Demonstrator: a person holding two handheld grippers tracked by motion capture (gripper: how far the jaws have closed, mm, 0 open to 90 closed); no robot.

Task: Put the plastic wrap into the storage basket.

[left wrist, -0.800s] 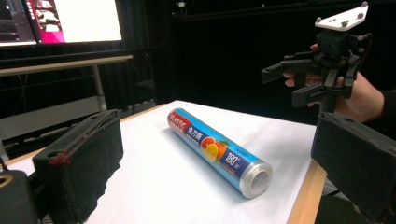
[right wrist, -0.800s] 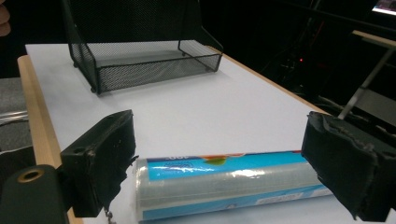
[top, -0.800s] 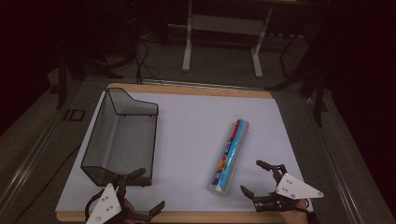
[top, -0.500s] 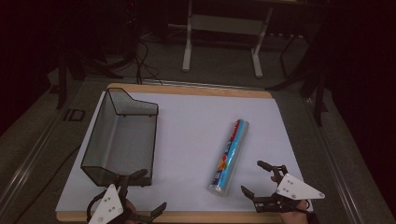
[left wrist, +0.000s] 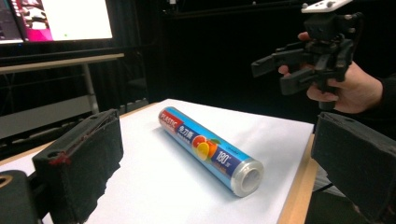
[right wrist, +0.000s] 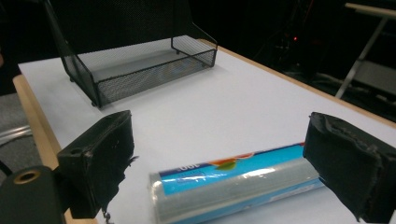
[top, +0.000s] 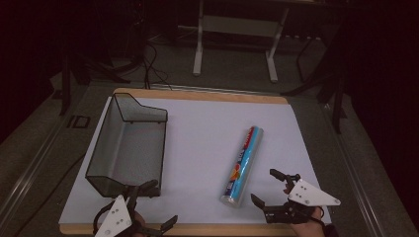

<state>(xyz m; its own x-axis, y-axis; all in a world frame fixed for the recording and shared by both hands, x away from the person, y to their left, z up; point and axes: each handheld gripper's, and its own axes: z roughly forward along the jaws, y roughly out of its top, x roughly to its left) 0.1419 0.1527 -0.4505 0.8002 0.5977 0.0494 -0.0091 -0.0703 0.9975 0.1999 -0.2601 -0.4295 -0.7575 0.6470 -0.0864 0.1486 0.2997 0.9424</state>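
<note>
Two hand-held grippers wait at the table's near edge, jaws spread and empty. The right hand-held gripper (top: 274,193) sits just right of the plastic wrap roll (top: 243,165), seemingly lining up to grasp its near end. The left hand-held gripper (top: 148,207) hovers near the mesh tray (top: 127,143), the roll's likely destination.

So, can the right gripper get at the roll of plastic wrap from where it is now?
Probably yes. The right gripper is open beside the near end of the roll of plastic wrap, and nothing stands between them on the white sheet. The mesh tray lies far off.
</note>
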